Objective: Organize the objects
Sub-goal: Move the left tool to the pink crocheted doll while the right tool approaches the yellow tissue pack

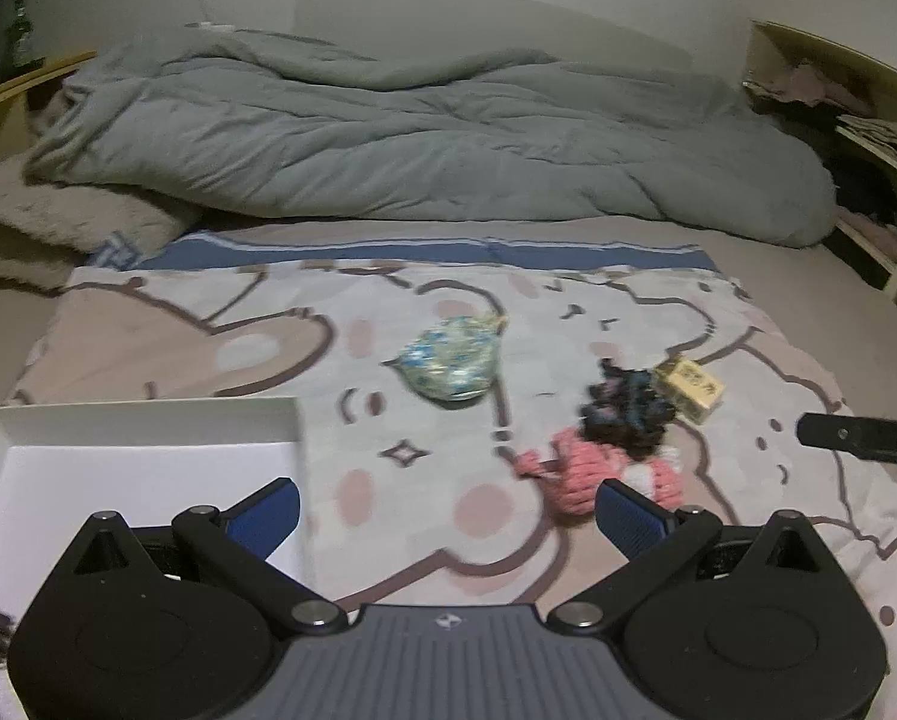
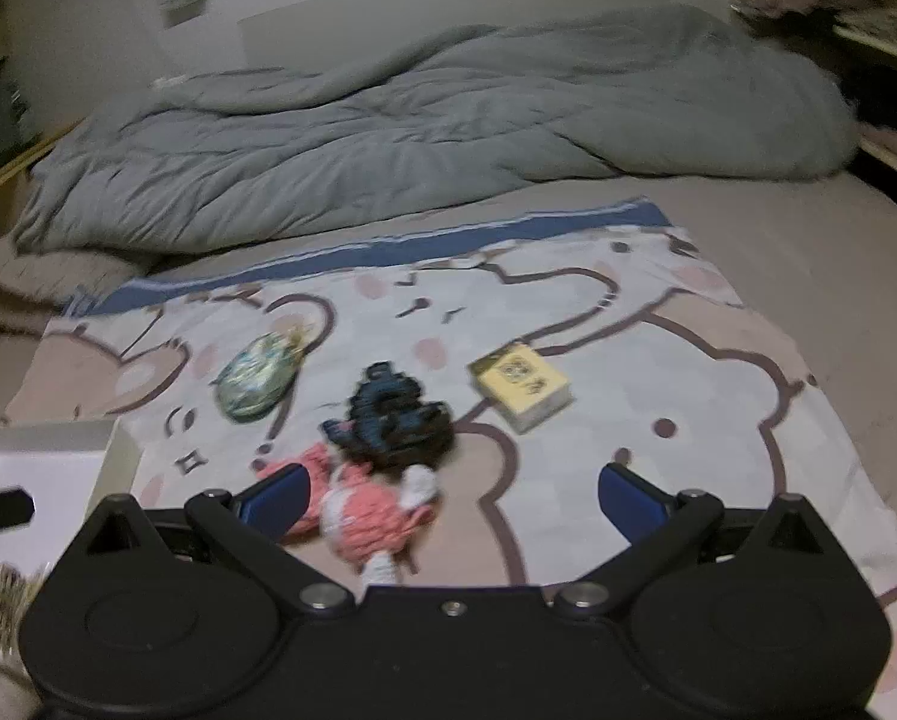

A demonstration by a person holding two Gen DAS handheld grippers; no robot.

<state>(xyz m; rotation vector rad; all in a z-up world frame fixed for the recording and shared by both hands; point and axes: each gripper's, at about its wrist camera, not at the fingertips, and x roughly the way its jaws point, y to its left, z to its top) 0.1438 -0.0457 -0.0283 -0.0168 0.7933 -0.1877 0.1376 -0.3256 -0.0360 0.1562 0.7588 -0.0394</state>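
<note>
White card makes up the shallow box (image 1: 142,468) at the near left of the bed, its inside bare where I can see it. Over its near right corner hangs the left hand-held gripper (image 1: 445,513), jaws spread wide, holding nothing. Further right on the cartoon-print cloth (image 1: 208,324) lies a blue-patterned pouch (image 1: 451,357), out toward the middle. Then comes the tangle: a dark scrunchie-like bundle (image 2: 397,414) touching the far side of a pink knitted toy (image 2: 361,510). That toy sits just ahead of the right hand-held gripper (image 2: 454,498), toward its left finger, jaws also wide and empty. Its long axis seems to run near to far. Farthest right rests a small yellow box (image 2: 520,387). I judge the right one nearer the toy.
</note>
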